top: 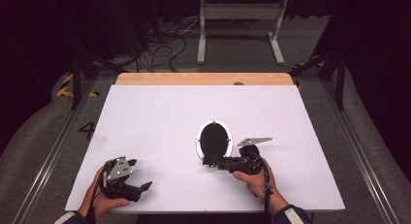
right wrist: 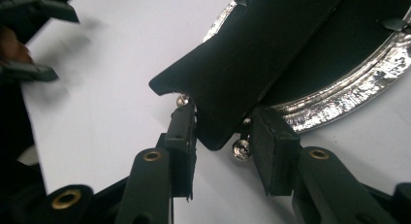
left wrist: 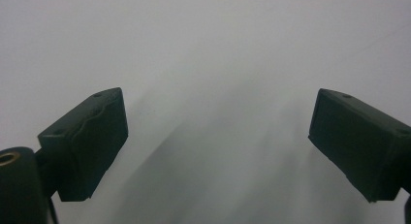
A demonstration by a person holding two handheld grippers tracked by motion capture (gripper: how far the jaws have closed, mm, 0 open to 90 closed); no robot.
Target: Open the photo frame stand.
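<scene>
Desk [top: 145, 117] space near the front left corner is where my left gripper [top: 138, 173] rests, jaws spread wide with nothing between them. My right gripper [right wrist: 220, 132] sits nearer the front edge's middle, clenched on the black stand flap [right wrist: 247, 64] of an oval silver-rimmed frame [top: 213, 141]. That frame lies face down near the desk's centre, just beyond the gripper.

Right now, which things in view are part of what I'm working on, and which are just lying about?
In the job:
- oval picture frame, back up, silver rim
- its black stand flap, between the right gripper jaws
- left gripper, open, idle over the white table

Lying about:
- white metal stand on the floor
- cables beside it
</scene>
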